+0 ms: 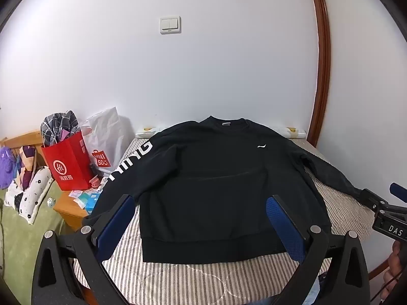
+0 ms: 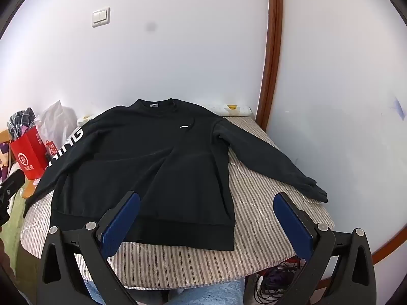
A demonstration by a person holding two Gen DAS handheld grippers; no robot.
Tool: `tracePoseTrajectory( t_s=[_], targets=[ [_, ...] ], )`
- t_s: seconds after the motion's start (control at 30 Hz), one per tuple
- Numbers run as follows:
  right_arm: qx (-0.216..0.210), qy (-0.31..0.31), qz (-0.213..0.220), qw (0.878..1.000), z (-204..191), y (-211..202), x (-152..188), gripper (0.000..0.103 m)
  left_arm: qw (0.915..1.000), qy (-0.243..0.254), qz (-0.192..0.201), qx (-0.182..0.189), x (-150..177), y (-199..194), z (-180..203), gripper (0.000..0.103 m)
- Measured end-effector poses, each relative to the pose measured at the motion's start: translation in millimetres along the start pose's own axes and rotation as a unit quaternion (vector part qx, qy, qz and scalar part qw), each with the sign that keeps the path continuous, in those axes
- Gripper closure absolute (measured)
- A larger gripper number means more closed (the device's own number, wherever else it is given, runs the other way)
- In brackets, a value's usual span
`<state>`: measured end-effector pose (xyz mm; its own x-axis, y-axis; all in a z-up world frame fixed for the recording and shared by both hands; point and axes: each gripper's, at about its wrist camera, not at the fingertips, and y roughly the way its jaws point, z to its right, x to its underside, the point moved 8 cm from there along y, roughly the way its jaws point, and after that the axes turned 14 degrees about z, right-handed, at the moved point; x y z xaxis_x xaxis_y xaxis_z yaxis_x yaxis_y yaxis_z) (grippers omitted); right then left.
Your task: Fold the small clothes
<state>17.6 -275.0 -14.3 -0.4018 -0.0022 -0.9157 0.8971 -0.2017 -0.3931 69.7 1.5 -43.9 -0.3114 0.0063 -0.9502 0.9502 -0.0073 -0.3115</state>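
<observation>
A black sweatshirt (image 1: pixel 211 178) (image 2: pixel 142 162) lies flat and face up on the striped table (image 1: pixel 178 277) (image 2: pixel 257 203), collar toward the wall, both sleeves spread out. White letters run down its left sleeve (image 1: pixel 137 157). The right sleeve (image 2: pixel 274 162) reaches toward the table's right edge. My left gripper (image 1: pixel 201 203) hovers open above the hem, nothing between its blue pads. My right gripper (image 2: pixel 206 198) is open too, above the hem's right corner. The right gripper's tip (image 1: pixel 381 203) shows at the right edge of the left wrist view.
A red paper bag (image 1: pixel 68 162) with plaid cloth and a white plastic bag (image 1: pixel 106 139) stand on a wooden nightstand (image 1: pixel 71 208) left of the table. A white wall with a switch (image 1: pixel 170 25) is behind. Cables (image 2: pixel 274 282) lie on the floor at the lower right.
</observation>
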Motion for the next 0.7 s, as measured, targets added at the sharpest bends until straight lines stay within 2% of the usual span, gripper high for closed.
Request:
tracePoseTrajectory(
  t_s=[0.17, 0.2, 0.23, 0.7],
  targets=[
    [0.005, -0.009, 0.001, 1.0, -12, -6, 4, 0.0, 0.9999, 0.006, -0.008, -0.003, -1, 9, -3, 0.0],
    [0.006, -0.011, 0.0, 1.0, -16, -8, 6, 0.0, 1.0, 0.003, 0.002, -0.002, -3, 5, 1, 0.0],
    [-0.002, 0.006, 0.005, 1.0, -13, -11, 1, 0.0, 1.0, 0.003, 0.001, -0.003, -4, 7, 0, 0.0],
    [-0.006, 0.009, 0.003, 1.0, -11, -13, 3, 0.0, 0.9999, 0.001, 0.015, 0.002, -1, -4, 0, 0.0]
  ],
)
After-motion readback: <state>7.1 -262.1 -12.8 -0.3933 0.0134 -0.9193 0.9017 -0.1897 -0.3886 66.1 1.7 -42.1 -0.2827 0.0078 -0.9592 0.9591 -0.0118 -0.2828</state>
